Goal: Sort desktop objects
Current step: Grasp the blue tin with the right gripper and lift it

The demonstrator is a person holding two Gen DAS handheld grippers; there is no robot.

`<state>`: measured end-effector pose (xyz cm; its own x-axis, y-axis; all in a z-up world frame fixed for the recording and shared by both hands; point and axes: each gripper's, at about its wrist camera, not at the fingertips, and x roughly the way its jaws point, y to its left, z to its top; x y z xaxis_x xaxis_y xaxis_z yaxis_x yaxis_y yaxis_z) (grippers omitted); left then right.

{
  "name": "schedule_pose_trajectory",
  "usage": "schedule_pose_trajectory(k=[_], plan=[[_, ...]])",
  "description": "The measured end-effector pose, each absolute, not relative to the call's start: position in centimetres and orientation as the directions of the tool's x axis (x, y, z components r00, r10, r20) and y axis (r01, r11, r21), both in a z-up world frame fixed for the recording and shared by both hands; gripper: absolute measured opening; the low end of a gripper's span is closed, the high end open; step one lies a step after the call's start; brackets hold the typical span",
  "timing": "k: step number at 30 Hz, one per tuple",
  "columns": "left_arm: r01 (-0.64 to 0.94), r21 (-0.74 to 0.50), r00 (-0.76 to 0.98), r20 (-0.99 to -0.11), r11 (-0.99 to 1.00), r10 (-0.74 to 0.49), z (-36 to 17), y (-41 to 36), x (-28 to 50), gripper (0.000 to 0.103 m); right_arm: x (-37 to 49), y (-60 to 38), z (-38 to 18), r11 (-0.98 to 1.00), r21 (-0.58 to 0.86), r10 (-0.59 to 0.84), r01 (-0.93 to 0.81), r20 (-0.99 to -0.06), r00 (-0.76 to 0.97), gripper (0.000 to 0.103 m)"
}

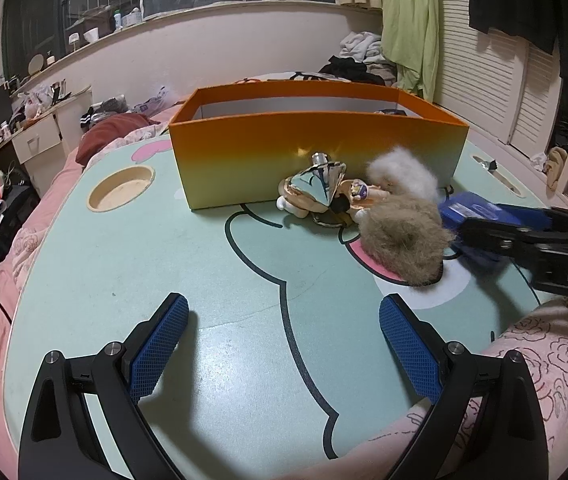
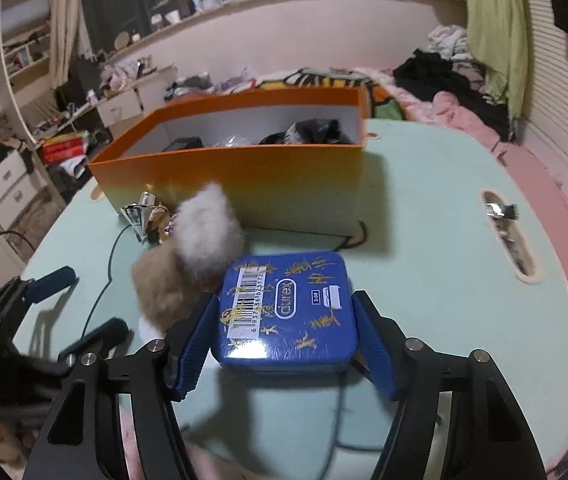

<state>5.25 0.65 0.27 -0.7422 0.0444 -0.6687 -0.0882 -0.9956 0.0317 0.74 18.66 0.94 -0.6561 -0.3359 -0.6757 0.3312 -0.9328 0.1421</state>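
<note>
**Blue tin in the right jaws, box waiting behind**

Blue ribbed pads of the right gripper (image 2: 286, 344) are pressing on both sides of a flat blue tin (image 2: 284, 308), which is sitting just above the green tabletop (image 2: 444, 280), casting a shadow beneath it. Behind it, the orange box (image 2: 243, 176) is standing open with dark items already inside. A brown fur puff (image 2: 159, 284) and a white one (image 2: 207, 232) are crowding the tin's left edge, next to a shiny silver trinket (image 1: 318, 184). The left gripper (image 1: 284, 344) is hovering with its jaws wide apart, holding nothing.

The smooth, rounded tin looks likely to slip or tilt if the pinch is shallow. Lifting could also drag the fur puffs along, or the tin could clip the box's near wall.
</note>
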Motion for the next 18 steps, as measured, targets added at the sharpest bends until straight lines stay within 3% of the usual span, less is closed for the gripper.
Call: schedule_pose_trajectory(k=[6,12,14,17,18], plan=[[-0.163,0.043,-0.777,-0.622,-0.986,0.101,2.3,1.8,5.9,0.096,2.9,20.4,0.4,-0.953,0.105,-0.281,0.286,-0.666,-0.691,0.067],[-0.234,0.006,-0.733,-0.658,-0.972,0.172,3.3,3.8,4.1,0.096,2.9,20.5,-0.5,-0.965,0.071,-0.233,0.254,-0.681,-0.694,0.068],[-0.249,0.013,-0.716,-0.676,-0.969,0.175,3.1,4.6,3.2,0.091,2.9,20.2,-0.6,-0.967,0.049,-0.216,0.252,-0.687,-0.694,0.076],[-0.261,0.024,-0.689,-0.704,-0.965,0.169,2.5,5.4,2.0,0.063,2.9,20.3,-0.8,-0.969,0.045,-0.205,0.242,-0.688,-0.696,0.083],[-0.267,0.017,-0.674,-0.718,-0.964,0.174,2.3,5.4,1.8,0.045,2.9,20.5,-0.8,-0.970,0.047,-0.205,0.239,-0.688,-0.696,0.083]])
